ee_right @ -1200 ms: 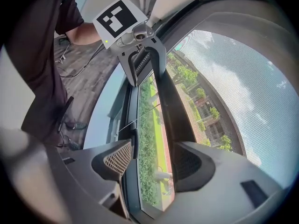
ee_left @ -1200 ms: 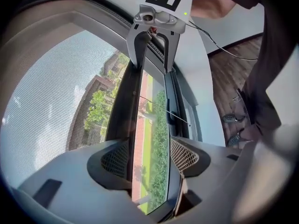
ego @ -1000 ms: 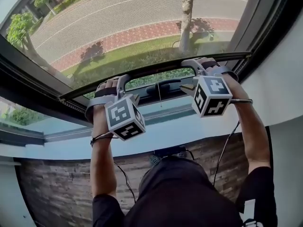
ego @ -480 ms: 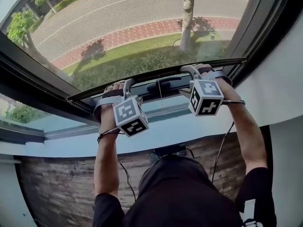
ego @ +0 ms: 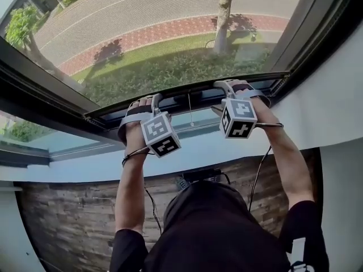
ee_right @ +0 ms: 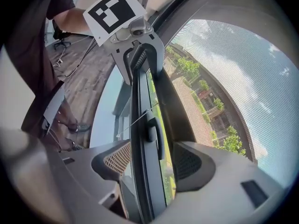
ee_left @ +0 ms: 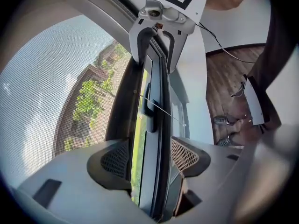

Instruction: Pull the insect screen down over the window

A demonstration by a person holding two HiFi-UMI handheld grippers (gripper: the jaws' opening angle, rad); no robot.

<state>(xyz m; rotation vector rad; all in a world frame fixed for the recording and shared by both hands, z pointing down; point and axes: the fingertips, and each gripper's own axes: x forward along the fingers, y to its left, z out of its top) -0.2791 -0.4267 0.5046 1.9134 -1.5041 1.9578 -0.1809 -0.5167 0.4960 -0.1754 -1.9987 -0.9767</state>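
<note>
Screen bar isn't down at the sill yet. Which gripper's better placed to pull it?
Neither alone. The left gripper and the right gripper are both shut on the screen bar, one on each side of its centre handle. Pulling with both together would likely hold the bar level.

Upper-floor office room: wood floor [ego: 68, 225], swivel chair [ee_right: 59, 33], street-overlooking window [ego: 51, 103].

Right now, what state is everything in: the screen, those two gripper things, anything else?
insect screen: most of the way down, a gap left beneath it
bottom bar: gripped on both sides of its middle
left gripper: shut on the bottom bar
right gripper: shut on the bottom bar
pull cord: hanging from the bottom bar
</note>
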